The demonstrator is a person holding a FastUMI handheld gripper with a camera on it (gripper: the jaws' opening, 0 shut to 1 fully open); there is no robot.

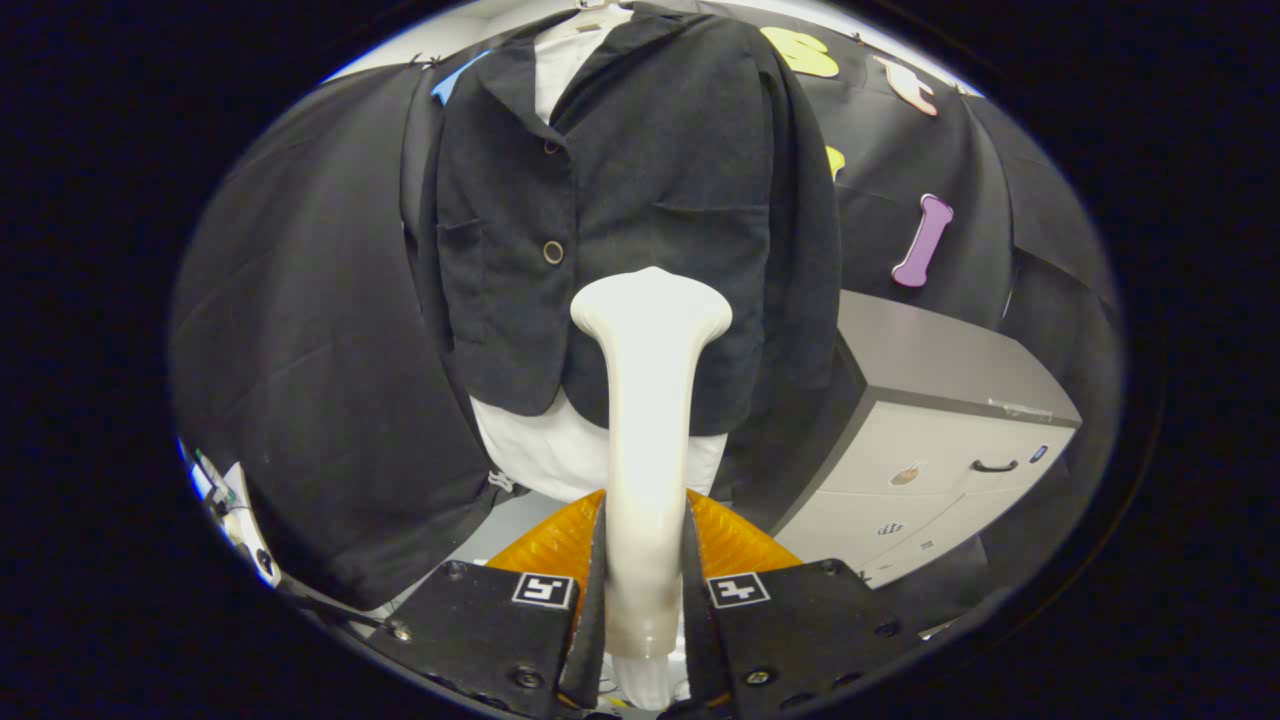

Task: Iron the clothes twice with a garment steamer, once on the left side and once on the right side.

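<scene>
Gripper [645, 560]: two fingers, clamped on the steamer handle from both sides, one fiducial marker on each finger block.
Garment steamer [648, 400]: one, cream-white, handle running up between the fingers, flared head at the far end, facing the jacket's lower front; contact with the cloth cannot be told.
Orange part [560, 540]: one ribbed piece, just behind the steamer handle, low down, showing on both sides of it.
Jacket [640, 200]: one, dark, hanging straight beyond the steamer head, front closed, lapels at top; two buttons seen, one small near the lapel, one larger left of and above the steamer head; two patch pockets, one each side.
White garment [560, 450]: one, under the jacket, hem showing below it on either side of the steamer handle, collar area showing between the lapels.
Hanger [600, 12]: one, pale, barely seen above the jacket collar.
Cabinet [940, 440]: one, grey top, pale drawer fronts, right of the steamer, beyond the fingers; one dark handle seen.
Booth wall [300, 300]: black cloth, behind the jacket on both sides.
</scene>
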